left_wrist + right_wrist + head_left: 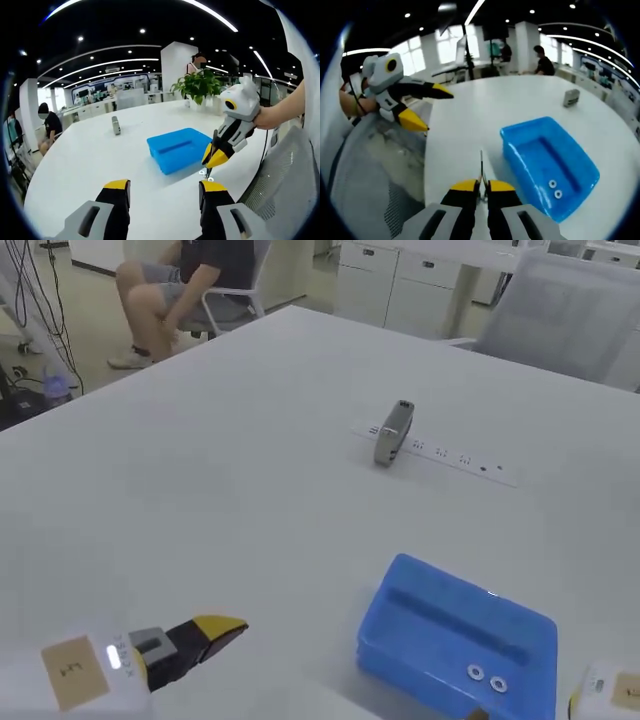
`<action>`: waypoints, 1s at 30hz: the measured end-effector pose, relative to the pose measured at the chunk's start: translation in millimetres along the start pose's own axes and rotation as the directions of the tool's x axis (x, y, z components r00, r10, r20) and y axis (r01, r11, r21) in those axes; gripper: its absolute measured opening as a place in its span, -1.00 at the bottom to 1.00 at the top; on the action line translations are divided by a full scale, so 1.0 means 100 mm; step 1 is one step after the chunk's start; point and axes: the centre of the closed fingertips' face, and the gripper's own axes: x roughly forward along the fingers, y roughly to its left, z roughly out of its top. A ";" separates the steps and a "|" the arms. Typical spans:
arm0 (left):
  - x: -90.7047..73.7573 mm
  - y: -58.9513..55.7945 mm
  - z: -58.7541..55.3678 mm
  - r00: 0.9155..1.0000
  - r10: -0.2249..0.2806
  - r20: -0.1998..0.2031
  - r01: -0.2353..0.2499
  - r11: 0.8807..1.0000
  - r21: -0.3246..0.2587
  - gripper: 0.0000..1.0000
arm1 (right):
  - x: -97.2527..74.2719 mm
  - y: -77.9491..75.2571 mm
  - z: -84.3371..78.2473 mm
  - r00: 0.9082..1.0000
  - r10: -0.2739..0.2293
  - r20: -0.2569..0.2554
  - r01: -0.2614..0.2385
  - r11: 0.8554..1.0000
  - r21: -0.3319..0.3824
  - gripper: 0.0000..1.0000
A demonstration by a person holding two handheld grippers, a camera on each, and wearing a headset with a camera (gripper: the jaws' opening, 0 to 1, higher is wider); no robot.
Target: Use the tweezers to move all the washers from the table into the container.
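A blue container (455, 640) stands on the white table (250, 490) at the front right, with two washers (486, 678) lying in its near corner. In the right gripper view my right gripper (482, 186) is shut on thin tweezers (481, 164) that point up over the table, left of the container (547, 162) and its two washers (555, 188). My left gripper (232, 628) hovers at the front left, open with nothing between its jaws (165, 189). The left gripper view shows the tweezers' tips (208, 172) low by the table edge, near the container (177, 148).
A small grey device (393, 432) stands on a flat white power strip (450, 455) mid-table. A person sits on a chair (180, 285) at the back left. A mesh office chair (570, 310) is behind the table's far right; another mesh chair (375, 170) is at the near edge.
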 end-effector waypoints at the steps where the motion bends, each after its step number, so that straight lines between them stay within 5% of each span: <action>1: 0.00 0.00 0.00 1.000 -0.001 0.001 0.001 1.000 0.000 0.08 | 0.00 0.01 0.00 1.000 0.001 -0.002 -0.001 1.000 -0.012 -0.93; 13: 0.00 -0.01 0.00 1.000 -0.001 0.000 0.001 1.000 0.002 0.07 | -0.07 -0.01 0.00 1.000 -0.006 -0.025 0.005 1.000 -0.016 -0.94; 30: 0.00 0.00 -0.01 1.000 0.003 0.001 -0.003 1.000 0.001 0.06 | -0.43 -0.19 0.51 0.992 -0.018 0.124 0.011 0.999 0.051 -0.93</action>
